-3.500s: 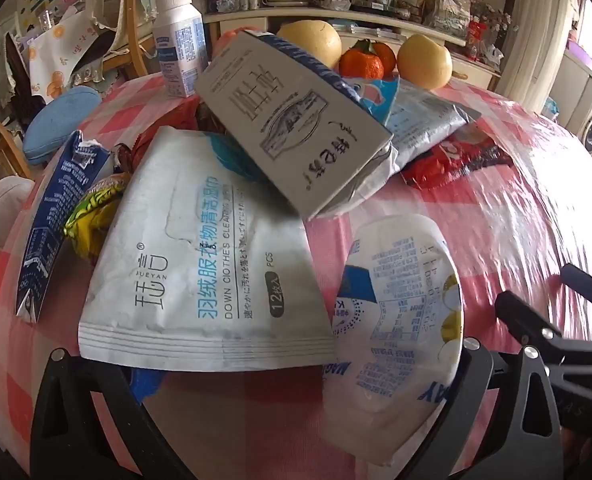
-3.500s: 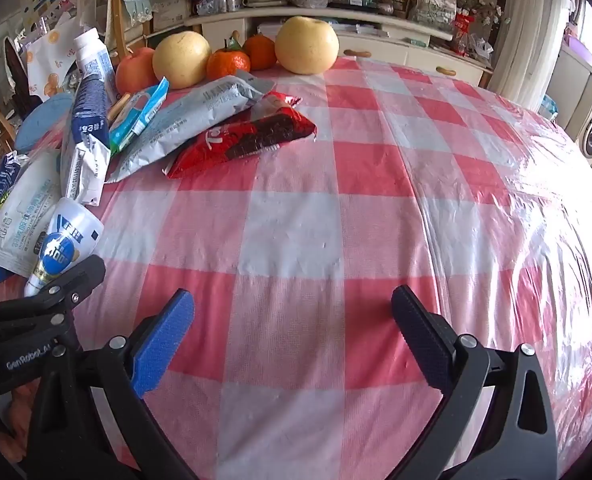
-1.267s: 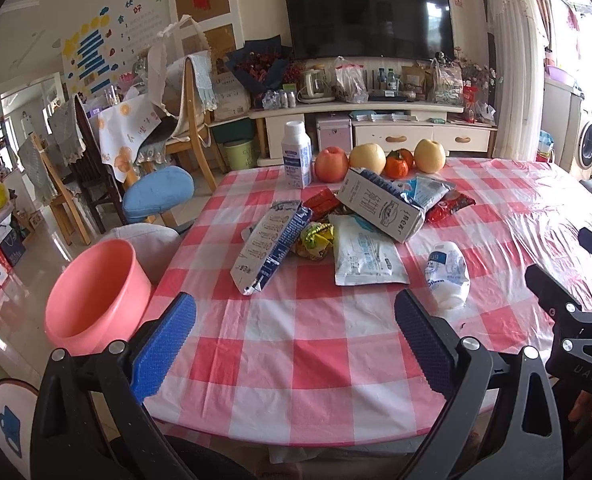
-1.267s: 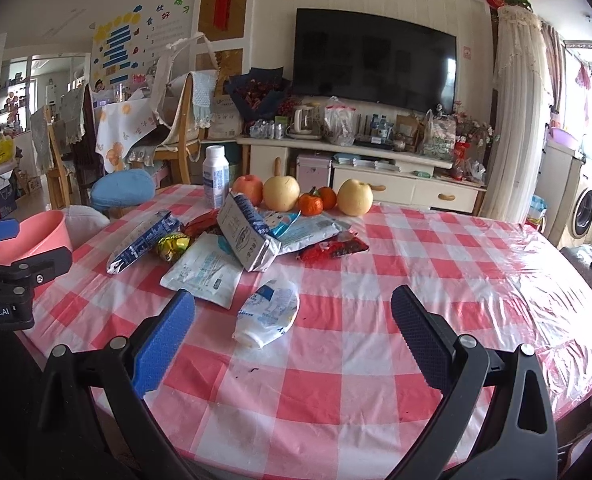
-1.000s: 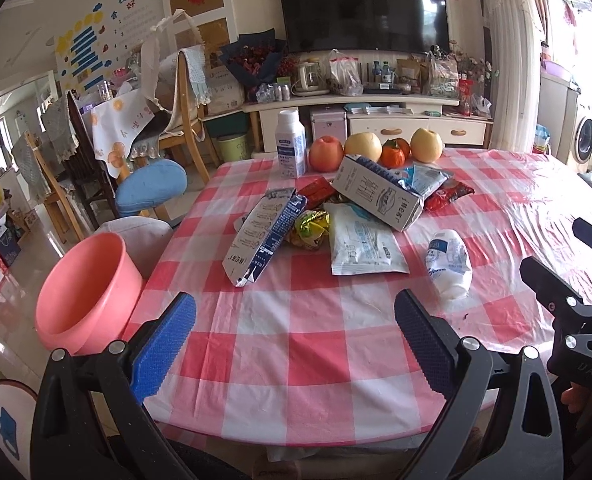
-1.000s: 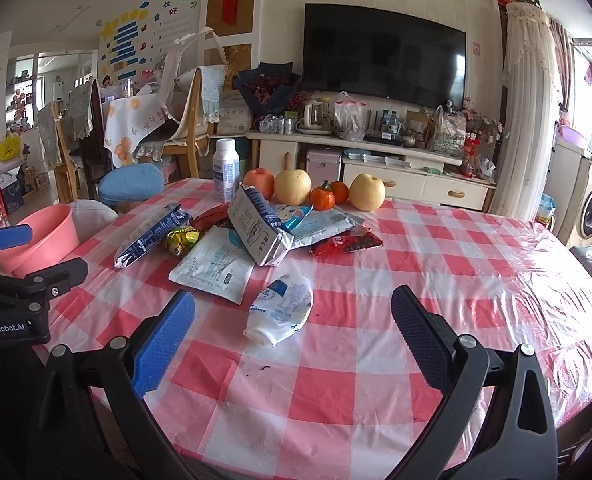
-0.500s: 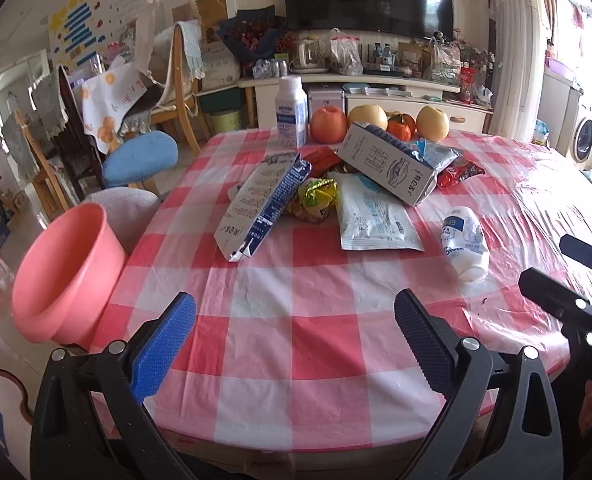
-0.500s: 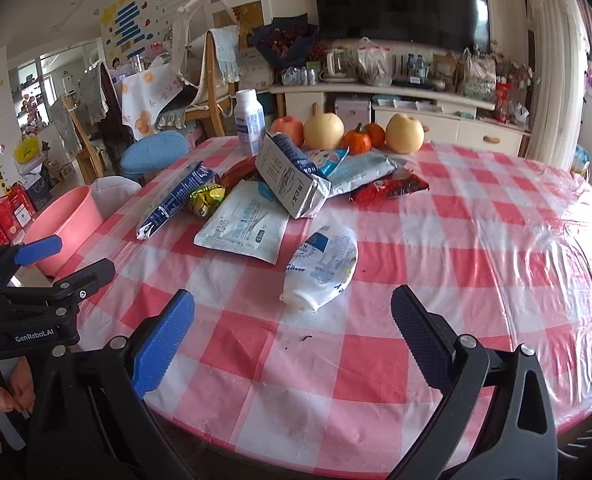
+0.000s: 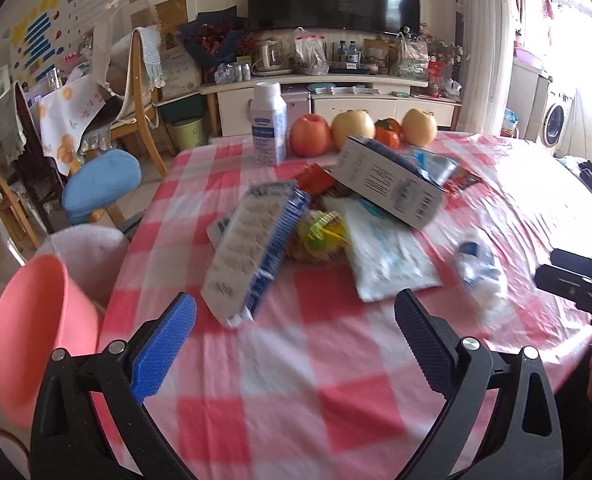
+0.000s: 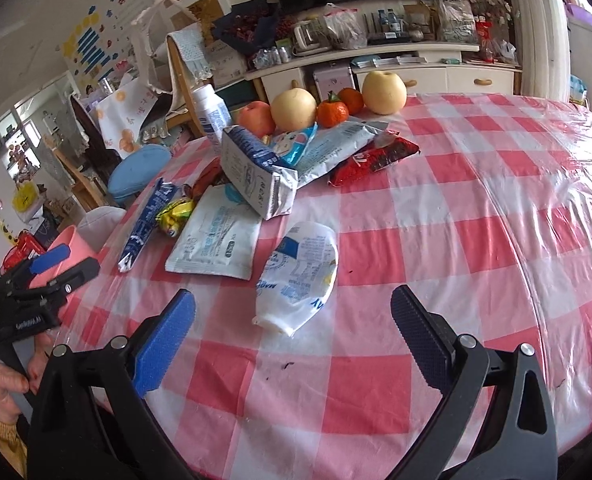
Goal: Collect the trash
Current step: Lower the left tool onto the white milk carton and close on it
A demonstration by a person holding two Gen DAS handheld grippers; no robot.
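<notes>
- Red-and-white checked tablecloth point(image 10: 435, 216) under clear plastic filled both my views, and the trash sat heaped toward its far left side.
- My left gripper point(image 9: 296, 338) hung above the near edge of the table, fingers spread wide, nothing between the blue pads point(image 9: 164, 346).
- My right gripper point(image 10: 294, 332) was spread just as wide and just as empty, low over the cloth.
- Right ahead of it lay the crumpled white pouch point(image 10: 299, 276) with blue print, flat on the cloth, apart from the main heap.
- Just beyond it lay the flat white wipes packet point(image 10: 216, 240), and the milk carton point(image 10: 256, 170) lay tipped on its side across the packet's far end.
- Left of those lay the long blue-and-white wrapper point(image 10: 146, 226), with a yellow candy wrapper point(image 10: 174, 212) tucked between it and the wipes packet.
- Behind the carton a silver-blue bag point(image 10: 335, 148) lay partly over a red snack bag point(image 10: 371, 160).
- Along the far edge stood the white bottle point(image 10: 212, 114), then a red apple point(image 10: 256, 118), two pale pears point(image 10: 296, 108) and tangerines point(image 10: 331, 112) in a row.
- Off the table's left edge, the left view caught the pink bucket point(image 9: 36, 332), mouth tilted toward me.
- That left view was smeared with blur, so the print there was unreadable.
</notes>
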